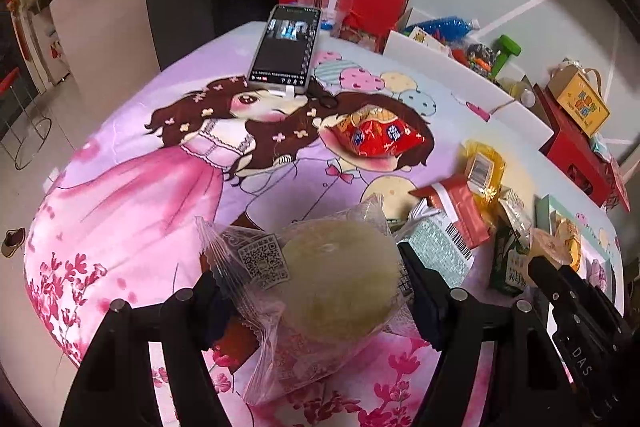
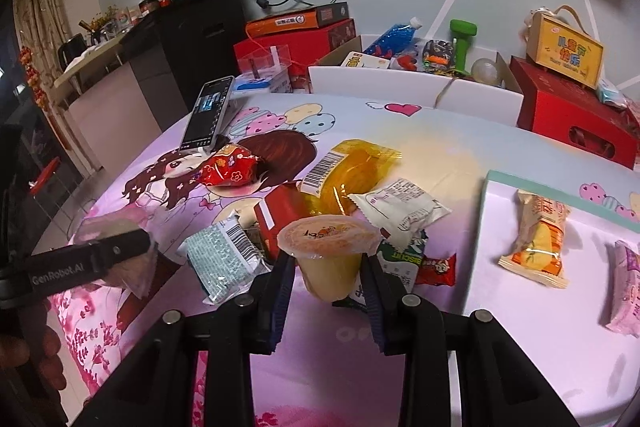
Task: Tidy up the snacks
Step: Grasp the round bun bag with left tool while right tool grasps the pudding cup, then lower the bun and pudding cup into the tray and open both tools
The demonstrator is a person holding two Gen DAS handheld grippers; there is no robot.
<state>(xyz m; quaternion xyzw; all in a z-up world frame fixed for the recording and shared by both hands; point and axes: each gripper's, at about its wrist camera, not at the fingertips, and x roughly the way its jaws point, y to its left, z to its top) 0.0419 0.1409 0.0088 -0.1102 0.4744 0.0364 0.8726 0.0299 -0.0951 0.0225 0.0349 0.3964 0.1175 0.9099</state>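
Quick count: two grippers, each with one snack between its jaws, one clear-wrapped round pastry in the left jaws, one sealed jelly cup in the right. Just beyond the right jaws sits a pile of about six packets, and one red bag farther out. Off to their right, two wrapped snacks on the one white board. One phone.
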